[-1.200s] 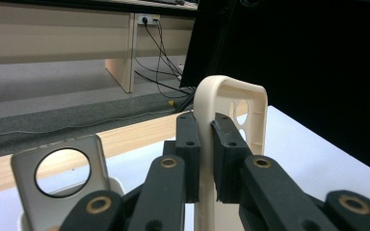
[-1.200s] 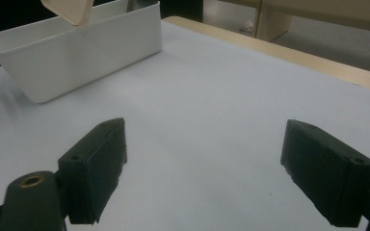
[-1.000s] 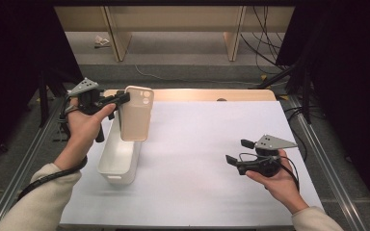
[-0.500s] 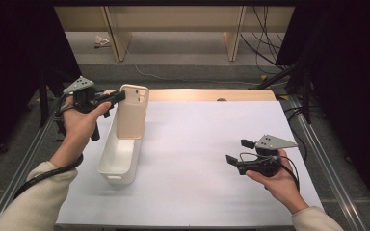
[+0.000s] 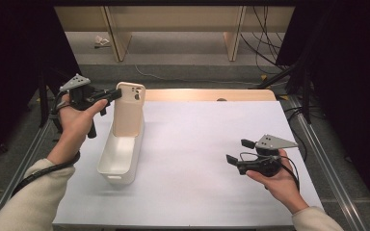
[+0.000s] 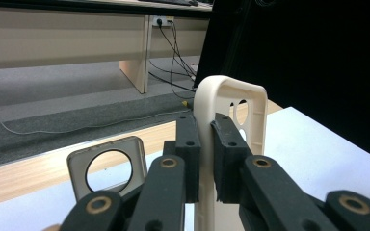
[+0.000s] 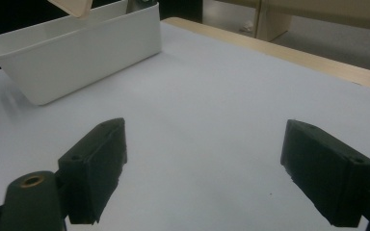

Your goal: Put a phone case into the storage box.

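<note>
I see a white table point(image 5: 197, 159) with a long white bin point(image 5: 120, 154) left of centre, my landmark. A beige phone case point(image 5: 127, 108) stands upright in the bin's far end, its lower part hidden inside. My left gripper point(image 5: 110, 95) is clenched on the case's top edge. Right of the bin lies open tabletop; my right gripper point(image 5: 236, 151) hovers there, jaws spread, holding nothing.

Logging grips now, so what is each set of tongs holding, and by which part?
Left tongs clamp the beige plastic phone case by its side edge near the top; right tongs hold nothing.
</note>
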Tool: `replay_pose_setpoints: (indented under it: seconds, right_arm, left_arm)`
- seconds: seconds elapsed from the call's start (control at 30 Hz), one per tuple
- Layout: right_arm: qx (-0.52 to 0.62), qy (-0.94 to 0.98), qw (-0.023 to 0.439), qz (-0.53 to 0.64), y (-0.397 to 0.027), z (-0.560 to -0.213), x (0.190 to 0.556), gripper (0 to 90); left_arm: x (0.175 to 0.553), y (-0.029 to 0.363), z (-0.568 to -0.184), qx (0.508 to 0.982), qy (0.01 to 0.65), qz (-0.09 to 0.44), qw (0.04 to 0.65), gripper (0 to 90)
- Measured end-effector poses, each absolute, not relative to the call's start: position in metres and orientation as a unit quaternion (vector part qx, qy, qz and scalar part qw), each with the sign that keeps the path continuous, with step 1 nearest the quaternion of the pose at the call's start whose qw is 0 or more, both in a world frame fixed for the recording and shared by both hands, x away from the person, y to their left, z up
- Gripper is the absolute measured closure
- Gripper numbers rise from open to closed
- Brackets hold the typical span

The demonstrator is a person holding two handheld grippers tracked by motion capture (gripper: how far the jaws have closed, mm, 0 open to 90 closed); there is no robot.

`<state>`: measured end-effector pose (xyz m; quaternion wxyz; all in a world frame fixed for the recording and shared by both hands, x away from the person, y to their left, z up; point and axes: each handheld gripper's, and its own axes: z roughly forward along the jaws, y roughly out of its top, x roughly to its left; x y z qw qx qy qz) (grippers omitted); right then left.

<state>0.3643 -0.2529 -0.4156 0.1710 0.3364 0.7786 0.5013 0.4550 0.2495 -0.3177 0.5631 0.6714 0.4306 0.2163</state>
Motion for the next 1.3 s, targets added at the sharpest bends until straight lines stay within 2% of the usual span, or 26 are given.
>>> replay_pose_setpoints:
  seconds: [1.3]
  right_arm:
    - [0.338, 0.778, 0.169, 0.502, -0.253, -0.417, 0.365, 17.6]
  left_arm:
    - [0.475, 0.262, -0.328, 0.672, 0.437, 0.235, 0.550, 82.4]
